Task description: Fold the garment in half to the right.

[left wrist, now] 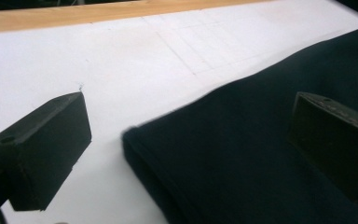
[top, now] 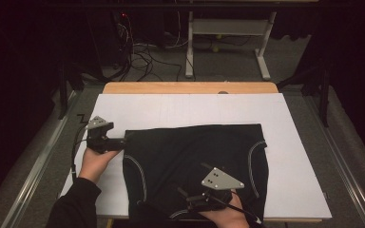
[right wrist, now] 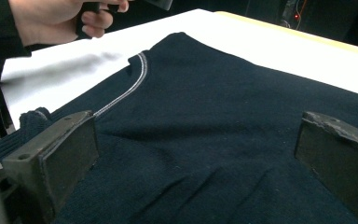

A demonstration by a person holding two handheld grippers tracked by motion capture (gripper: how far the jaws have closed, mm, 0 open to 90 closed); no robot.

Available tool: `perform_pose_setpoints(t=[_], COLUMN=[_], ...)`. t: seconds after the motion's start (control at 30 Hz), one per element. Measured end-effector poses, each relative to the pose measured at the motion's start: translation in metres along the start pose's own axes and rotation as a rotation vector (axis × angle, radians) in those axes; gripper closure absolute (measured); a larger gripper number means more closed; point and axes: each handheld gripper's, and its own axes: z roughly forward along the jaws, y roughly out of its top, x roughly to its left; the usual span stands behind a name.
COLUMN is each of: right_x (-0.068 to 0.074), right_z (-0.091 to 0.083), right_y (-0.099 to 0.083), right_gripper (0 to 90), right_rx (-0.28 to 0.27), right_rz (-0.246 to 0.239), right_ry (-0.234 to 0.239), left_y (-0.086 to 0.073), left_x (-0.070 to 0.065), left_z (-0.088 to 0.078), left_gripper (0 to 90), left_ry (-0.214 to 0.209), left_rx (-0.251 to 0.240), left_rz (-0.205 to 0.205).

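A dark navy garment (top: 195, 161) with pale curved seam stitching lies folded on the white sheet (top: 190, 107). My left gripper (top: 123, 141) sits at the garment's left edge, jaws wide open around its near corner (left wrist: 135, 140), one jaw over the white sheet and one over the cloth. My right gripper (top: 185, 199) hovers over the garment's front edge, open, with the cloth (right wrist: 205, 121) spread between its jaws. The pale seam (right wrist: 130, 88) runs ahead of it, and the person's left hand (right wrist: 60, 18) shows beyond.
The white sheet covers a wooden table (top: 190, 87), whose far edge shows as a tan strip (left wrist: 98, 14). Bare sheet lies behind and to the right of the garment. On the grey floor beyond are a white desk frame (top: 228, 42) and tangled cables (top: 142, 57).
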Motion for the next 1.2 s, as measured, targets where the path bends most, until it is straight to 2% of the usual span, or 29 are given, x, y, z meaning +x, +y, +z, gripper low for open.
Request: perform_pose_setpoints(t=[0.03,0.1,0.17,0.3,0.33,0.37,0.47,0.5,0.53,0.57,0.63,0.7,0.73,0.77,0.8,0.83,0.87,0.9,0.93,1.07,1.1,1.13,1.2], right_x=[-0.001,-0.001,0.001,0.003,0.003,0.003,0.003,0.003,0.003,0.004,0.006,0.009,0.01,0.01,0.011,0.014,0.014,0.018,0.021,0.029,0.036,0.036,0.05], right_z=[0.0,0.0,0.002,0.005,0.005,0.006,0.007,0.008,0.008,0.009,0.01,0.01,0.011,0.011,0.013,0.017,0.017,0.021,0.023,0.031,0.038,0.038,0.049], right_y=[-0.001,-0.002,-0.002,-0.001,-0.001,-0.002,-0.003,-0.003,-0.003,-0.004,-0.004,-0.006,-0.007,-0.007,-0.007,-0.007,-0.007,-0.005,-0.003,0.0,0.003,0.003,0.005], right_gripper=[0.0,0.0,0.0,0.0,0.0,0.0,0.0,0.0,0.0,0.0,0.0,0.0,0.0,0.0,0.0,0.0,0.0,0.0,0.0,0.0,0.1,0.1,0.1], right_rx=[0.003,0.009,0.021,0.017,0.017,0.018,0.023,0.027,0.027,0.032,0.039,0.041,0.05,0.05,0.058,0.073,0.073,0.074,0.077,0.094,0.107,0.107,0.135], right_rz=[-0.002,-0.002,-0.014,-0.018,-0.018,-0.018,-0.013,-0.012,-0.012,-0.016,-0.027,-0.034,-0.033,-0.033,-0.03,-0.025,-0.025,-0.029,-0.031,-0.039,-0.041,-0.041,-0.07], right_ry=[-0.003,-0.001,-0.004,0.008,0.008,0.012,0.014,0.016,0.016,0.014,0.016,0.016,0.019,0.019,0.02,0.029,0.029,0.045,0.052,0.075,0.098,0.098,0.126], left_y=[0.004,0.01,0.011,0.002,0.002,-0.005,-0.012,-0.017,-0.017,-0.023,-0.024,-0.025,-0.025,-0.025,-0.025,-0.026,-0.026,-0.027,-0.027,-0.028,-0.028,-0.028,-0.029], left_x=[0.002,0.007,0.013,0.025,0.025,0.029,0.03,0.029,0.029,0.023,0.019,0.013,0.013,0.012,0.012,0.015,0.015,0.022,0.024,0.026,0.027,0.026,0.024], left_z=[0.001,0.009,0.02,0.039,0.039,0.044,0.049,0.055,0.055,0.055,0.055,0.056,0.056,0.056,0.056,0.052,0.052,0.05,0.051,0.051,0.051,0.051,0.051], left_gripper=[0.0,2.4,3.3,3.3,3.3,4.7,13.4,14.7,14.7,19.2,34.7,43.6,48.6,56.1,56.1,67.2,70.4,72.1,72.1,72.1,72.1,72.1,72.1], left_ry=[0.007,0.007,0.015,0.02,0.02,0.017,0.014,0.025,0.025,0.06,0.054,0.061,0.061,0.044,0.024,0.036,0.036,0.016,0.007,0.006,0.009,0.012,0.025], left_rx=[-0.003,0.006,0.057,0.151,0.151,0.18,0.2,0.252,0.252,0.224,0.217,0.221,0.221,0.219,0.214,0.15,0.15,0.125,0.126,0.127,0.131,0.133,0.122], left_rz=[0.007,-0.009,-0.029,-0.085,-0.085,-0.11,-0.112,-0.111,-0.111,-0.077,-0.056,-0.012,-0.012,-0.01,-0.014,-0.04,-0.04,-0.108,-0.12,-0.143,-0.145,-0.144,-0.126])
